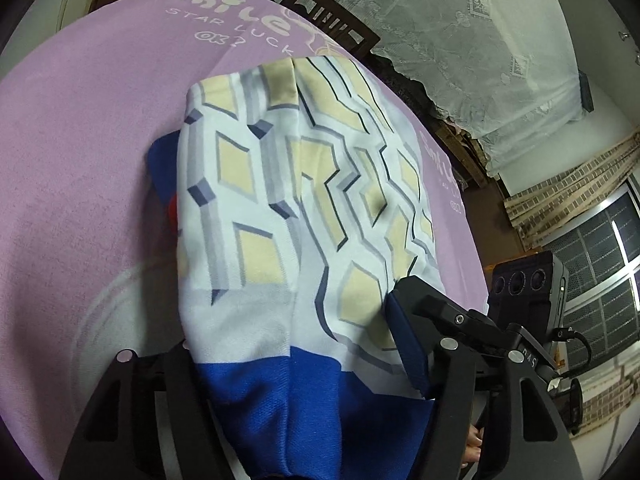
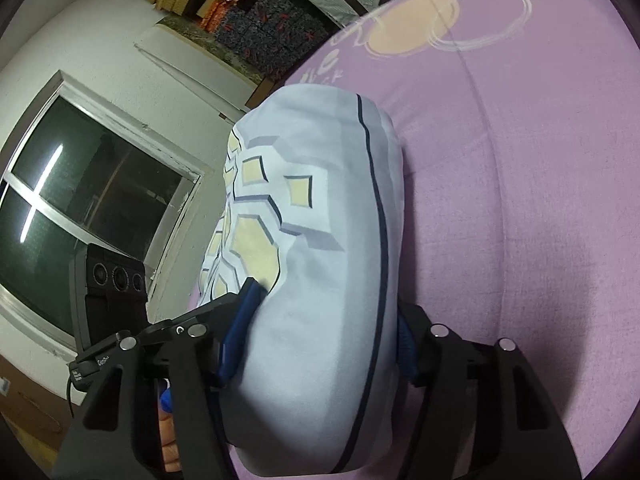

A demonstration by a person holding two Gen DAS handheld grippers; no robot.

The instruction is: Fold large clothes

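Note:
A large garment in pale blue with cream and grey geometric shapes and a royal blue band lies draped over a lilac sheet. My left gripper is shut on its blue-banded edge; cloth hides the left finger, the right blue pad shows. In the right wrist view the same garment bulges between the fingers. My right gripper is shut on it, with blue pads on both sides.
The lilac sheet printed with "Smile Star Luck" covers a bed. A dark wooden chair and lace curtain stand behind. A window and stacked boxes are on the right gripper's left.

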